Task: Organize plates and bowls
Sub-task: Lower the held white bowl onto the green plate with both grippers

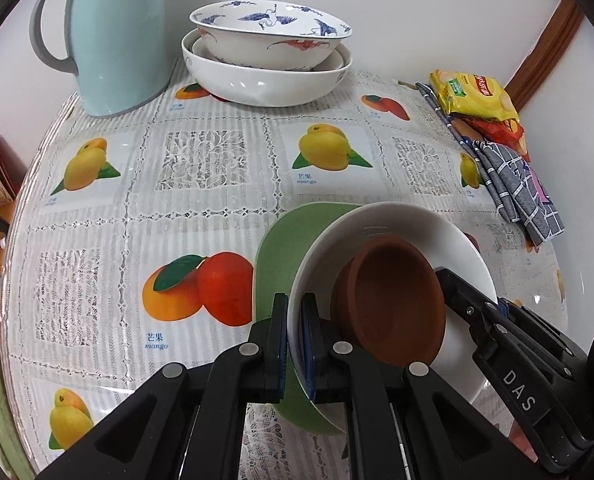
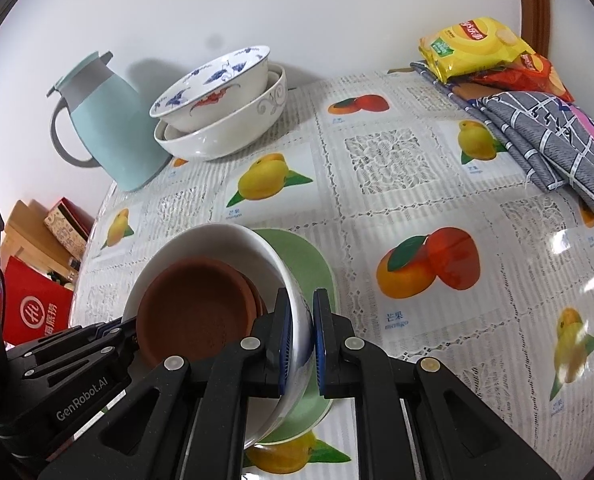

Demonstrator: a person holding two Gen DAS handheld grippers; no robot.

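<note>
A white bowl (image 1: 397,220) (image 2: 217,240) holds a brown clay dish (image 1: 393,300) (image 2: 193,312), with a second brown rim showing under it in the right wrist view. The bowl hangs tilted just over a green plate (image 1: 289,232) (image 2: 313,256) that lies on the tablecloth. My left gripper (image 1: 295,300) is shut on the bowl's rim on one side. My right gripper (image 2: 302,294) is shut on the opposite rim. Each gripper shows in the other's view: the right gripper (image 1: 469,304) and the left gripper (image 2: 125,332). I cannot tell whether bowl and plate touch.
At the back a blue-patterned bowl (image 1: 269,28) (image 2: 217,80) sits nested in a larger white bowl (image 1: 265,84) (image 2: 225,136), beside a pale blue jug (image 1: 117,40) (image 2: 109,128). Snack packets (image 1: 469,96) (image 2: 473,44) and a folded grey cloth (image 1: 517,184) (image 2: 549,132) lie at the right. Boxes stand beyond the table's left edge.
</note>
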